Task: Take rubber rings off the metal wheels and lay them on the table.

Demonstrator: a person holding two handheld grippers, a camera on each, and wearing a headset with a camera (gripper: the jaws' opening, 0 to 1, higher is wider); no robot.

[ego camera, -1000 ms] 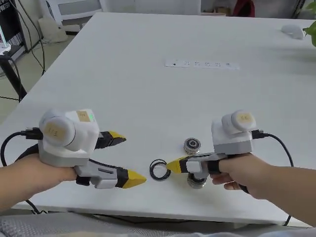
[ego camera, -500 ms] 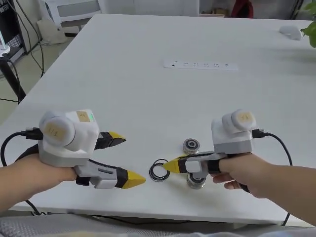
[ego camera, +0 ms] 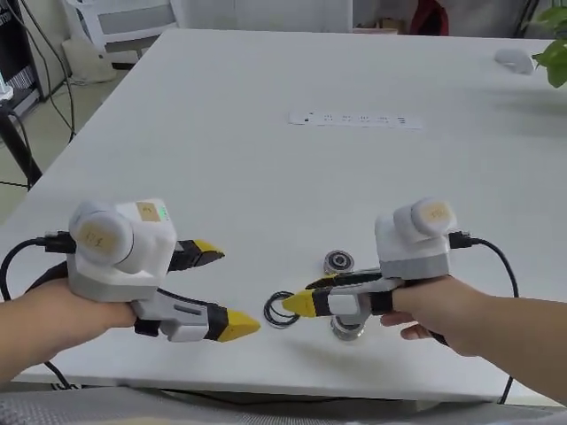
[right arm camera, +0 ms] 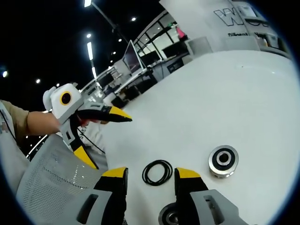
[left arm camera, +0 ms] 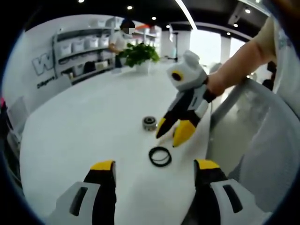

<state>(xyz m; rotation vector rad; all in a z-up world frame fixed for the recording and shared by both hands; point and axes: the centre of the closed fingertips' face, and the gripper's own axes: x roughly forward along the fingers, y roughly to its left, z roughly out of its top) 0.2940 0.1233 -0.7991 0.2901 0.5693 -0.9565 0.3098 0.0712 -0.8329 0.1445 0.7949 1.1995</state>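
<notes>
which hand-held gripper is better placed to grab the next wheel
Probably right: the right hand-held gripper hangs beside both wheels, open; the left hand-held gripper sits past the rings, farther off.

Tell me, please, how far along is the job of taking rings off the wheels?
Done: thin black rubber rings, seemingly two overlapping, lie loose on the white table. In hand: nothing; the left claw and the right claw are open and empty. Left: a round metal wheel and a second wheel below the right claw stand nearby; whether either carries a ring, I cannot tell.
</notes>
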